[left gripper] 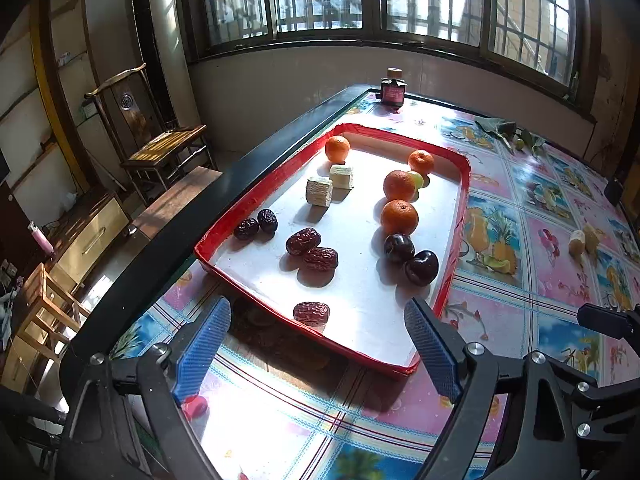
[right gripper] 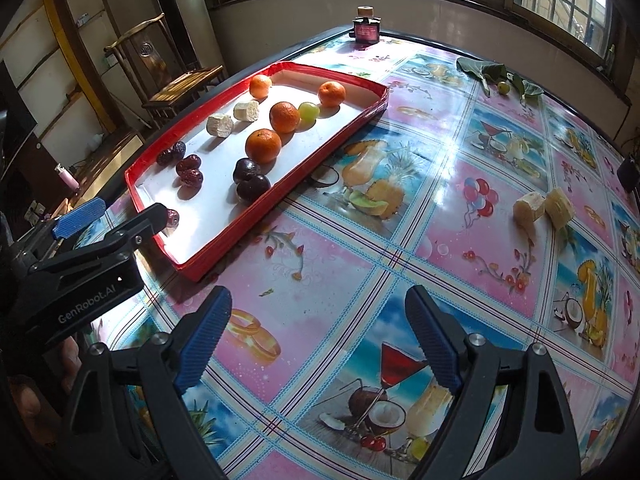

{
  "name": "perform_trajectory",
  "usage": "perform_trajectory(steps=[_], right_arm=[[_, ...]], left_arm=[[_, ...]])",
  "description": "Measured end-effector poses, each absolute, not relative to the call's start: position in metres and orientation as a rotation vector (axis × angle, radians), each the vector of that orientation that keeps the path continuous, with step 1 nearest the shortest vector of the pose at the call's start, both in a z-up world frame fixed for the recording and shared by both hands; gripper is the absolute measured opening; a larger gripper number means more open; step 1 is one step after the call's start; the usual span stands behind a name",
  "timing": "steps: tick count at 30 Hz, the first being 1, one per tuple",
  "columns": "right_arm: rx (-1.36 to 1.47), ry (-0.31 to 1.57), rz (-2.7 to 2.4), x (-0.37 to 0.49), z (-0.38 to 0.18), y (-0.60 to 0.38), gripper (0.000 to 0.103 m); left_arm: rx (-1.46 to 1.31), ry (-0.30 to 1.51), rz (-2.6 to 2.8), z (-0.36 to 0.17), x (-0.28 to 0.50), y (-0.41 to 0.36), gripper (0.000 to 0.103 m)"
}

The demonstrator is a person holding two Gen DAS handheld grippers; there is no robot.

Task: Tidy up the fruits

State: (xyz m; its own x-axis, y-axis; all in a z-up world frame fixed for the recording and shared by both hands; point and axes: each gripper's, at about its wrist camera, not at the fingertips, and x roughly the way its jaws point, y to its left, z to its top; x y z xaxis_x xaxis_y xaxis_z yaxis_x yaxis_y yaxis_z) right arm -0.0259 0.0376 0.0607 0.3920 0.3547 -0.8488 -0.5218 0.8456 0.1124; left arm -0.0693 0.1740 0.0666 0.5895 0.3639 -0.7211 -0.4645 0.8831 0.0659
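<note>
Left wrist view: a shallow red tray with white floor on a glossy, printed tablecloth. Inside, four round, dimpled oranges, one small smooth green fruit touching the far-right ones. Two pale, rough cut blocks near the middle, far side. Wrinkled dark red dates in pairs on the left and middle, one single date close to the near rim. Two shiny dark plums touching, near right. Left gripper low over the near rim, blue ribbed pads wide apart, holding nothing.

Right wrist view: same tray at far left, fruits in the same groups. Two pale yellow, ridged cut pieces on the cloth at right, well apart from the tray. Green leaves with a small green fruit at far right; a small dark bottle at the far edge. Right gripper above bare cloth, near side, pads spread wide, empty. Left gripper's black body at the left, just beside the tray's near corner.
</note>
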Motion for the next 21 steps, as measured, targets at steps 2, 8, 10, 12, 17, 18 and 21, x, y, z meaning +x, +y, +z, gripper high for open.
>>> perform_trajectory(steps=[2,8,10,12,17,18,21], right_arm=[[-0.186,1.025,0.564,-0.027,0.061,0.038,0.089],[-0.196,1.024,0.572,-0.027,0.062,0.039,0.089],[-0.197,1.026,0.576,-0.026,0.061,0.040,0.089],[-0.199,1.028,0.579,-0.026,0.060,0.041,0.089],[-0.200,1.035,0.580,-0.022,0.057,0.043,0.089],[-0.200,1.037,0.580,-0.021,0.057,0.043,0.089],[-0.199,1.040,0.578,-0.019,0.056,0.043,0.089]], left_arm=[[-0.126,0.780,0.493,0.070,-0.073,0.174,0.090],[0.007,0.710,0.649,0.082,-0.077,0.166,0.102],[0.050,0.704,0.652,0.084,-0.077,0.162,0.102],[0.082,0.708,0.665,0.083,-0.076,0.159,0.102],[0.047,0.707,0.588,0.084,-0.077,0.156,0.103],[0.026,0.714,0.563,0.084,-0.076,0.156,0.103],[0.002,0.737,0.536,0.083,-0.072,0.157,0.103]])
